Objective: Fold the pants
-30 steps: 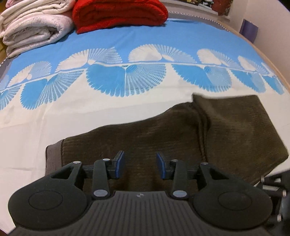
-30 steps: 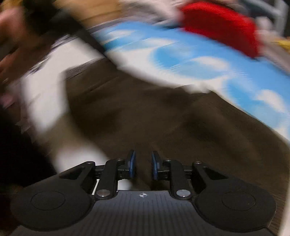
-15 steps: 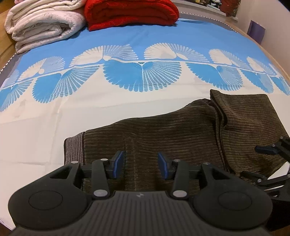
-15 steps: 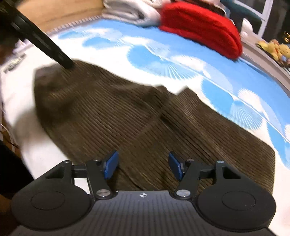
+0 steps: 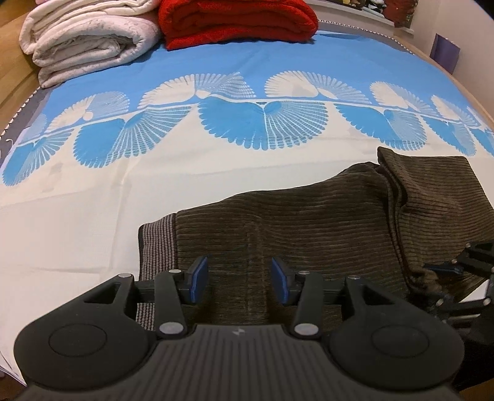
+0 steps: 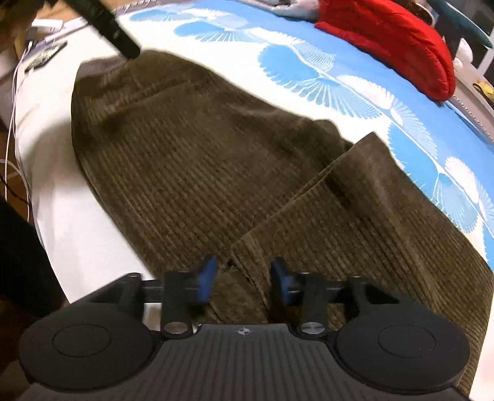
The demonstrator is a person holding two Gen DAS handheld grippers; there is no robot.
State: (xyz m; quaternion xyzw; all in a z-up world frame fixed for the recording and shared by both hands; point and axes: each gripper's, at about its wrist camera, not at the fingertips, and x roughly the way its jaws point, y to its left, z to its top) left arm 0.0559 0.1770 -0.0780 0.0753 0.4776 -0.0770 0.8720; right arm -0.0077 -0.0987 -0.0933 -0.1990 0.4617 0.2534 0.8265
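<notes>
Dark olive-brown corduroy pants (image 5: 308,222) lie on the bed, with a grey ribbed waistband (image 5: 157,243) at their left end and a folded-over flap (image 5: 432,185) at the right. My left gripper (image 5: 237,279) is open and empty, low over the pants by the waistband. In the right wrist view the pants (image 6: 191,160) fill the middle; my right gripper (image 6: 242,277) is open, its jaws on either side of the edge of the folded flap (image 6: 355,216). The right gripper also shows at the right edge of the left wrist view (image 5: 463,268).
The bed cover (image 5: 92,216) is cream with blue fan patterns. A folded white blanket (image 5: 83,46) and a folded red blanket (image 5: 237,21) lie at the far end. The bed's near edge with white cables (image 6: 15,101) is at the left in the right wrist view.
My right gripper opened from nearly shut and moved in over the flap's edge. My left gripper shifted a little to the left along the pants and stayed open.
</notes>
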